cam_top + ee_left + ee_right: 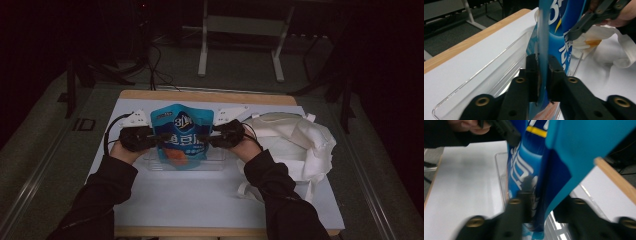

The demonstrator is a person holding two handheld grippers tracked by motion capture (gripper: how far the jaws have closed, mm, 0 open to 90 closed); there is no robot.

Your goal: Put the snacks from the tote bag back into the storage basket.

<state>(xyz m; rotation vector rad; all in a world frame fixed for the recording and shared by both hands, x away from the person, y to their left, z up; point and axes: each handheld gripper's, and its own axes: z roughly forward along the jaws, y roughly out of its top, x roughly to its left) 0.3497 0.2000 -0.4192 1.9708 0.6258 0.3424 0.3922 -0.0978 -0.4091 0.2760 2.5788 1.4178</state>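
The left gripper pinches the blue pouch at its nine o'clock edge; the right gripper has the three o'clock edge between its jaws, though I cannot tell whether they press it. The pouch stands upright in a clear tray, a white cloth bag at three o'clock

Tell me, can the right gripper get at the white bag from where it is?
Probably yes: the white bag lies just beside the right gripper, nothing between, but the blue pouch still sits in its jaws.
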